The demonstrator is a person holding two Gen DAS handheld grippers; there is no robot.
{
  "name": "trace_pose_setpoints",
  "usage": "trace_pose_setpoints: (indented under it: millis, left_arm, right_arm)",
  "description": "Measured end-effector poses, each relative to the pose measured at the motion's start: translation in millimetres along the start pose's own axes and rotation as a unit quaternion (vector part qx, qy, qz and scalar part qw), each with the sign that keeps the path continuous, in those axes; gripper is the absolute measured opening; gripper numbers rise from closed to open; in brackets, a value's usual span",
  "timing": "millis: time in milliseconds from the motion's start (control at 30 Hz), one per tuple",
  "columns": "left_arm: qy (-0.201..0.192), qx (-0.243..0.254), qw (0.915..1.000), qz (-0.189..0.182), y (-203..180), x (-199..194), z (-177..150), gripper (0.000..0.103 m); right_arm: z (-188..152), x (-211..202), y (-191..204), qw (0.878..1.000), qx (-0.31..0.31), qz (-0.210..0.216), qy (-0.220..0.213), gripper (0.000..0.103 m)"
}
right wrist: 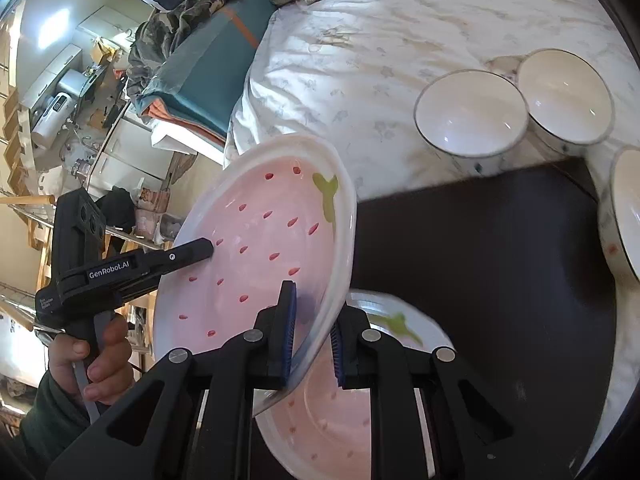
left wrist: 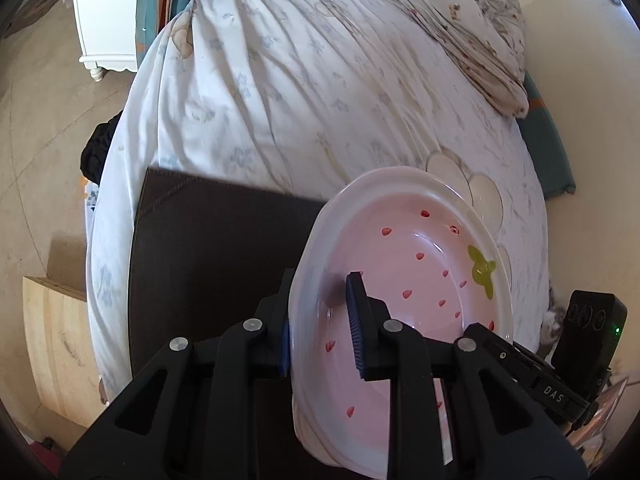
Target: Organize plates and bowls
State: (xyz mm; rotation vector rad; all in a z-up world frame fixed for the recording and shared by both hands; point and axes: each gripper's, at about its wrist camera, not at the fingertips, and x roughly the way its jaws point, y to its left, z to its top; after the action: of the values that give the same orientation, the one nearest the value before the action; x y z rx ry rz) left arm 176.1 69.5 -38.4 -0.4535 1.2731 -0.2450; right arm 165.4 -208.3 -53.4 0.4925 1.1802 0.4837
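A pink plate with red strawberry seeds and a green leaf [left wrist: 420, 280] [right wrist: 260, 240] hangs tilted above the dark mat [left wrist: 208, 240] [right wrist: 480, 260]. My left gripper [left wrist: 320, 320] is shut on its left rim, and in the right wrist view this gripper [right wrist: 204, 250] is held by a hand. On the opposite rim my right gripper [right wrist: 314, 320] is shut too, and it shows in the left wrist view [left wrist: 476, 332]. A second matching plate [right wrist: 360, 420] lies flat on the mat below. Two white bowls [right wrist: 472, 112] [right wrist: 568, 92] stand on the bed, and a third bowl [right wrist: 628, 208] is cut by the right edge.
The mat rests on a bed with a pale flowered sheet [left wrist: 280, 80]. A folded quilt [left wrist: 460, 20] lies at the far end. A white nightstand [left wrist: 104, 12] and a wooden box [left wrist: 56, 344] stand on the floor to the left. Teal bedding [right wrist: 212, 72] is piled beside cluttered shelves.
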Motion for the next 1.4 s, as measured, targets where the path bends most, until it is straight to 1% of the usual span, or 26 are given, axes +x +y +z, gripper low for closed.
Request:
trace_pose_setpoints:
  millis: [167,233,333,400,533,633,767,867,1033,1133,1200,1267,1400]
  left_arm:
    - [0.006,0.011,0.9999,0.008,-9,-3,-30,0.020]
    - [0.010,0.020,0.9996,0.017,-11,0,-43,0.020]
    - [0.020,0.014,0.9993,0.029,-5,9,-59,0.023]
    - [0.027,0.006,0.9991,0.033,2,15,-67,0.023]
    - [0.029,0.012,0.9981,0.052,2,22,-71,0.024]
    - [0.032,0.004,0.9979,0.057,2,29,-71,0.025]
    - [0.035,0.013,0.9973,0.063,-1,36,-72,0.026]
    - [0.041,0.007,0.9970,0.065,0,42,-70,0.026]
    - [0.038,0.014,0.9969,0.067,-3,44,-69,0.027]
    - [0.043,0.020,0.9964,0.070,-7,48,-71,0.028]
    - [0.048,0.018,0.9964,0.067,-7,50,-71,0.028]
    - [0.045,0.008,0.9970,0.063,-6,51,-73,0.028]
    - [0.049,0.014,0.9966,0.065,-7,55,-78,0.029]
  right_arm:
    - [-34,-17,-10,1.000,0.020,0.016,-0.001,0.017]
    - [-47,-20,-14,1.000,0.025,0.017,0.001,0.018]
    - [-63,-18,-22,0.999,0.043,0.021,0.011,0.017]
    - [-71,-13,-21,0.999,0.037,0.014,0.021,0.018]
    - [-80,-4,-23,0.999,0.036,0.008,0.037,0.018]
    - [-83,1,-27,0.998,0.039,0.006,0.042,0.018]
    - [-81,5,-33,0.998,0.047,0.002,0.044,0.018]
    - [-82,7,-39,0.997,0.056,0.000,0.045,0.018]
    - [-80,10,-42,0.997,0.058,-0.002,0.045,0.018]
    - [-80,13,-47,0.996,0.067,-0.006,0.051,0.018]
    - [-81,17,-53,0.995,0.080,-0.011,0.060,0.018]
    - [-79,17,-57,0.994,0.090,-0.010,0.058,0.018]
    - [-76,15,-60,0.994,0.092,-0.019,0.055,0.018]
